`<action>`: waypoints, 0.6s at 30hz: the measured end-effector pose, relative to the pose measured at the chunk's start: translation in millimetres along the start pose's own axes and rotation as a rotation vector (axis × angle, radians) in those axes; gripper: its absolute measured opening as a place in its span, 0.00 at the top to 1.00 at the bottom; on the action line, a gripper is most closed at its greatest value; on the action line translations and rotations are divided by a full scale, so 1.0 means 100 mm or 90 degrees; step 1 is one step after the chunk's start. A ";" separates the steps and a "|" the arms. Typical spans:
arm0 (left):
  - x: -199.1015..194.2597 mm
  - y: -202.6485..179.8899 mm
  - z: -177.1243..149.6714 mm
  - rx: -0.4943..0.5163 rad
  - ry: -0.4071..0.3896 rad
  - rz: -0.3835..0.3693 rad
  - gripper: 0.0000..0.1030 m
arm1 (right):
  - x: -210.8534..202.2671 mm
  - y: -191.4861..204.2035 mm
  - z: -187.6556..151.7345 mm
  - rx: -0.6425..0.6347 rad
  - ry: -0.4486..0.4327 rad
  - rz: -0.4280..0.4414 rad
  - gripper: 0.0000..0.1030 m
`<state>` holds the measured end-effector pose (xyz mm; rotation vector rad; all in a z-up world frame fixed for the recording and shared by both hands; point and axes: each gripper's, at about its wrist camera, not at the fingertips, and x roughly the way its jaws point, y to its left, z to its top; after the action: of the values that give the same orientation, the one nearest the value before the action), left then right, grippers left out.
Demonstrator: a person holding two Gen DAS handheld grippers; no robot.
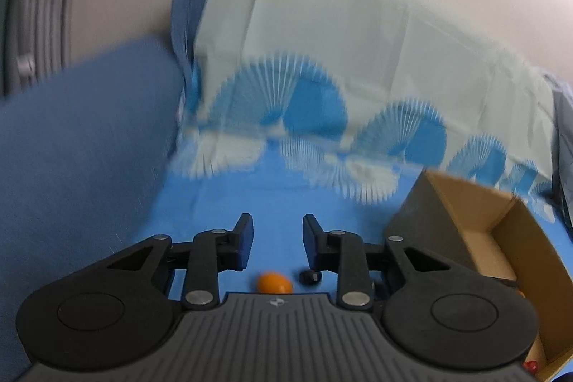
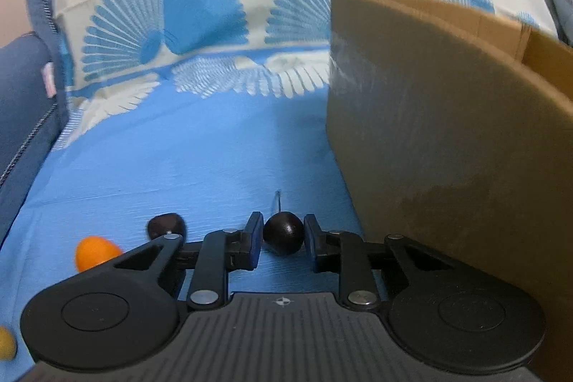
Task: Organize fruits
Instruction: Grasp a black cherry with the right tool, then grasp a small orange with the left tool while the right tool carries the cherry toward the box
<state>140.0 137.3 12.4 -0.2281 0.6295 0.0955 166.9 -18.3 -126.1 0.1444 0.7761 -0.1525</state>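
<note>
My right gripper (image 2: 282, 240) has its fingers apart around the dark round cherry with a thin stem (image 2: 283, 236), which sits squarely in the gap on the blue patterned cloth (image 2: 200, 145), stem pointing straight away from me; whether the pads touch it I cannot tell. My left gripper (image 1: 278, 242), fingers apart and empty, has the small orange oval fruit (image 1: 274, 282) below its gap. Just right stands the brown cardboard box (image 2: 447, 138), probably the destination.
</note>
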 end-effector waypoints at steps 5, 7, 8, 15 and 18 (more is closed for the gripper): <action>0.68 0.13 -0.10 -0.073 0.140 0.014 0.67 | -0.25 0.02 -0.14 -0.027 -0.011 0.031 0.76; 0.81 0.13 -0.13 -0.062 0.160 0.036 0.67 | -0.31 -0.02 -0.20 -0.025 -0.003 0.036 0.76; 0.85 0.14 -0.14 -0.058 0.167 0.037 0.67 | -0.31 -0.03 -0.23 -0.024 0.002 0.036 0.76; 1.12 0.11 -0.21 -0.048 0.217 0.022 0.64 | -0.34 -0.08 -0.28 -0.029 0.012 0.052 0.76; 1.18 0.09 -0.22 -0.043 0.221 0.016 0.60 | -0.39 -0.09 -0.28 -0.037 0.011 0.064 0.76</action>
<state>221.0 143.4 -77.2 -0.3055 0.9750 0.1025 118.3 -19.1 -119.1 0.1298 0.7888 -0.0335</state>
